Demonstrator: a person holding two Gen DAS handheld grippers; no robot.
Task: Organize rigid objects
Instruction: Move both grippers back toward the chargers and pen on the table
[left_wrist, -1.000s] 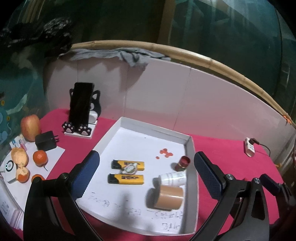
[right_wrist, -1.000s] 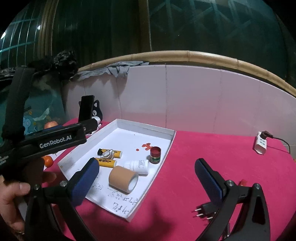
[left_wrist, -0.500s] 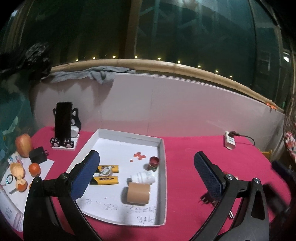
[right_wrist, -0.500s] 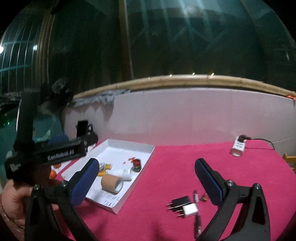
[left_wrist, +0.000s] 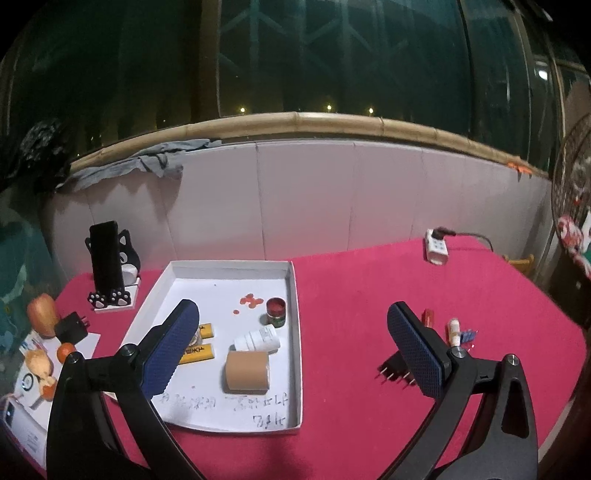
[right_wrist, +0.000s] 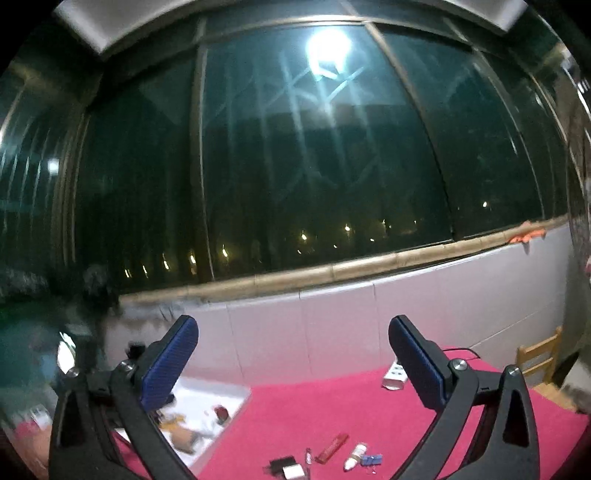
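On the red table (left_wrist: 351, 295), right in front of you, your left tool (left_wrist: 291, 349) is wide open and holds nothing. Its left finger hangs over the white tray (left_wrist: 295, 332). Its right finger hangs over the red cloth, just above a dark plug (left_wrist: 393, 363).

Inside the tray, closest to you, lies a tan tape roll (left_wrist: 245, 376) on its side. Just behind it lies a white bottle (left_wrist: 258, 339), also on its side. To the left are two yellow lighters (left_wrist: 197, 352), partly hidden by the finger. A bit farther back stands a small red-topped jar (left_wrist: 276, 311), near the tray's right wall.

To the right of the tray, on the cloth, lie a red lighter (left_wrist: 427, 317), a small white tube (left_wrist: 453, 329) and a blue clip (left_wrist: 468, 335), close together.

Your right tool (right_wrist: 291, 363) is wide open too, and empty. It points up at the dark window (right_wrist: 314, 147), and the small things sit low under it.

Far back, a white power strip (left_wrist: 436, 251) lies near the wall, and a black phone (left_wrist: 107, 256) stands in a cat stand (left_wrist: 127, 258) left of the tray.
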